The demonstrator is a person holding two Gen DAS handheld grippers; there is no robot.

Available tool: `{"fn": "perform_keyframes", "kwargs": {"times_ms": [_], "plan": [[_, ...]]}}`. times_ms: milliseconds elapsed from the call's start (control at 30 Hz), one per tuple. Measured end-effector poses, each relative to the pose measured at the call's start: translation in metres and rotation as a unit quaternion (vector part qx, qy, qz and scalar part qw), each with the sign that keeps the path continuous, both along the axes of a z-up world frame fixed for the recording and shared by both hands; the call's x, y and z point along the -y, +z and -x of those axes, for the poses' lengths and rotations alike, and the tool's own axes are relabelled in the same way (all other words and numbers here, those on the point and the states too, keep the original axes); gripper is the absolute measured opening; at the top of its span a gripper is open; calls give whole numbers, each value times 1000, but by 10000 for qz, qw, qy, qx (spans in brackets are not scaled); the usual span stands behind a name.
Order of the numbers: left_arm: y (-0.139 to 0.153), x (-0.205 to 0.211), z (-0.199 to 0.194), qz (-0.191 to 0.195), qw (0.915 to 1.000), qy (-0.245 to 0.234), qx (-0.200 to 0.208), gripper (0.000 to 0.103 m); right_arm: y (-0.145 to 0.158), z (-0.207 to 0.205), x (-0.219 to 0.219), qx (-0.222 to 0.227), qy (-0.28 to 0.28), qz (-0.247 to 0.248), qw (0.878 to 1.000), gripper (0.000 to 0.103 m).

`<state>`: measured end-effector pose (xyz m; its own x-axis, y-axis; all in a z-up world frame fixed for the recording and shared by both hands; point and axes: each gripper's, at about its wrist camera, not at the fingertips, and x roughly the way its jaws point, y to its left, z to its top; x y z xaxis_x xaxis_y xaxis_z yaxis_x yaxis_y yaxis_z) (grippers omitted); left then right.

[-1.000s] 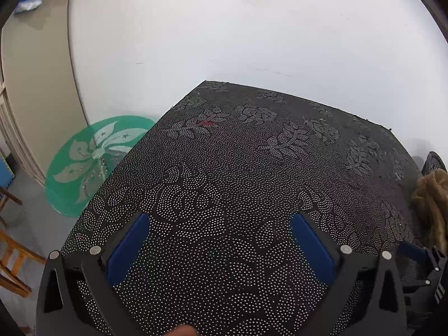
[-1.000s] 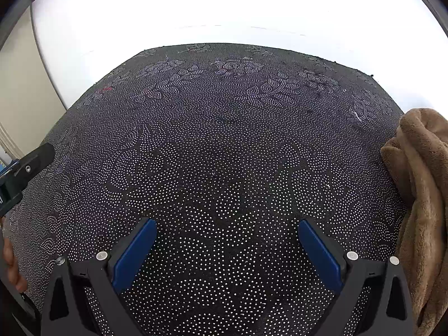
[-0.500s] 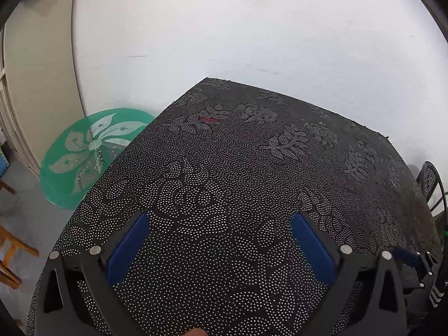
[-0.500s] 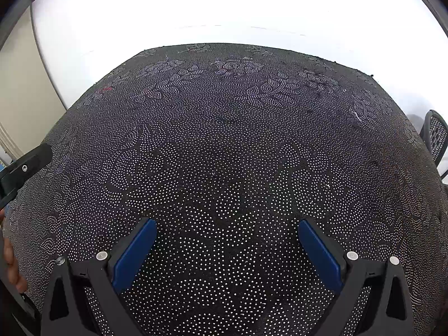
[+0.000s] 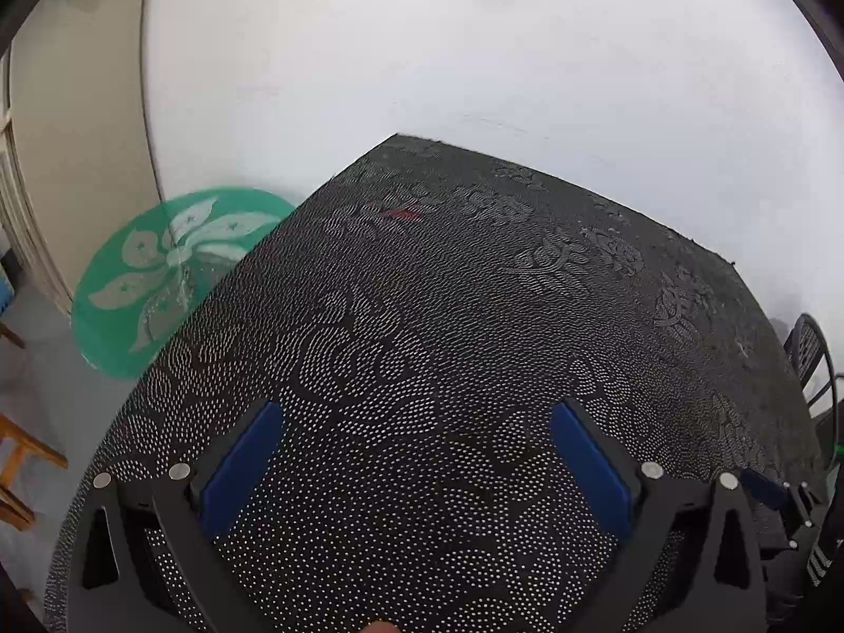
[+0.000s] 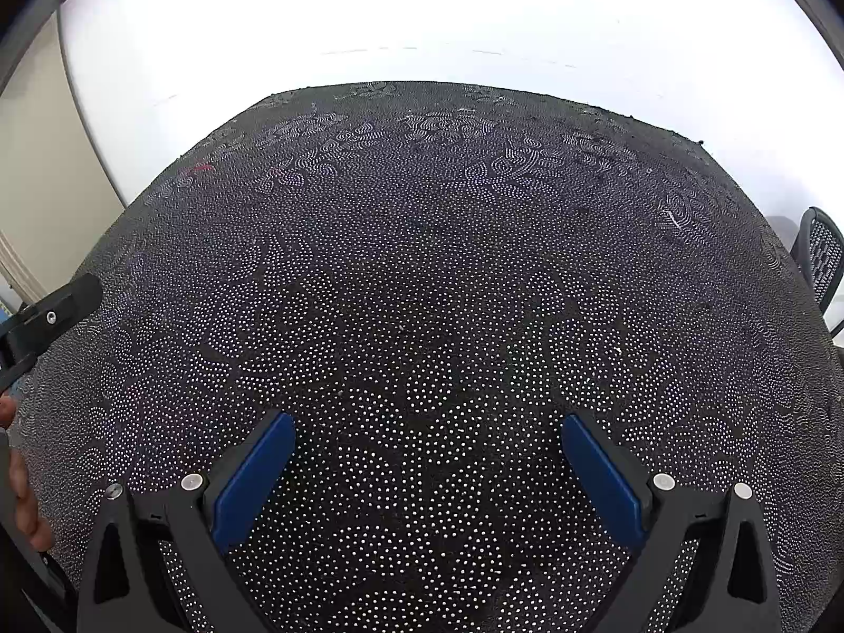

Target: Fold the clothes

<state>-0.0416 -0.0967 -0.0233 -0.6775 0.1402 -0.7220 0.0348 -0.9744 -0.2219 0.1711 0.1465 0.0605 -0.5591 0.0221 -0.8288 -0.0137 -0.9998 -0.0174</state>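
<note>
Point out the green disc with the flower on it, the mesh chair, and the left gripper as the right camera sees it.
green disc [image 5: 174, 274], left wrist view, white flower at its middle
mesh chair [image 6: 824, 256], right wrist view, mesh backrest
left gripper [image 6: 50, 314], right wrist view, black finger at the left edge

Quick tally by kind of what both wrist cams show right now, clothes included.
Clothes: 0 in view
Grippers: 2, left gripper and right gripper, both open
Patterned black table cover: 1
Green round panel: 1
Black mesh chair: 1
Total: 5
</note>
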Motion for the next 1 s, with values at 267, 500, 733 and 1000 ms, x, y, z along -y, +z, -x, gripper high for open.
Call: {"fn": "perform_keyframes", "kwargs": {"times_ms": [267,500,733,1000], "plan": [[-23,65,9,-480,9985,206,190,103,2,-3,-1,-3,0,0,10000,103],[-33,99,16,-292,9994,49,160,103,2,-3,-2,-2,1,0,10000,103],[-45,123,7,-149,9997,96,170,103,1,-3,-4,-2,1,7,10000,103],[-65,135,26,-277,9994,128,178,103,-1,0,-3,-1,1,0,10000,103]]}}
